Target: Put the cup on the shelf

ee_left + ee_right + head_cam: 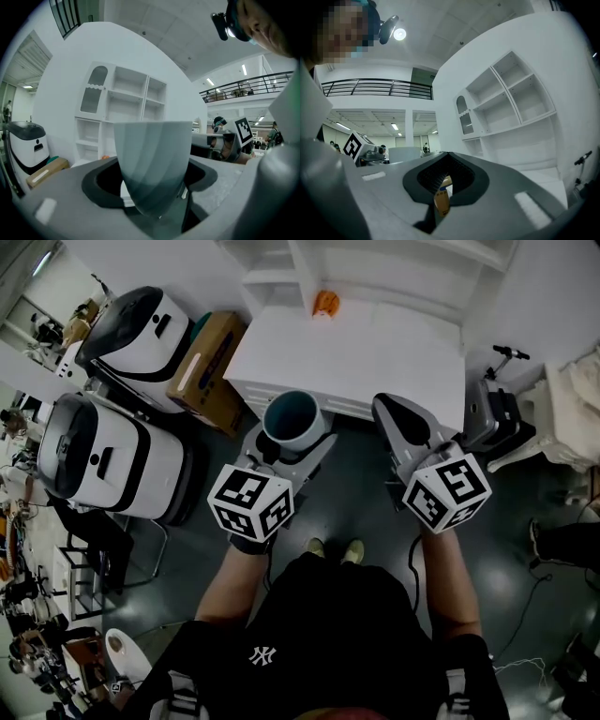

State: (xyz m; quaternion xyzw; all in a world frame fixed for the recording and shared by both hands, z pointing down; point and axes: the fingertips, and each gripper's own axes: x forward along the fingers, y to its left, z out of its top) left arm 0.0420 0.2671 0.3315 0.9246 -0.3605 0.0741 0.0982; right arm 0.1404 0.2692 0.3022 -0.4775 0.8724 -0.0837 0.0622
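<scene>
Left gripper holds cup; orange object on shelf.

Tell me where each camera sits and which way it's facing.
Head view: on the person's head, facing steeply down at the left gripper holding the cup, the right gripper, table; forearms, shoes show.
Left gripper view: on the left gripper, facing along its jaws past the cup to the shelf; the right gripper shows at right.
Right gripper view: on the right gripper, facing the shelf; the left gripper's cube shows at left.
Both gripper views share the shelf.
</scene>
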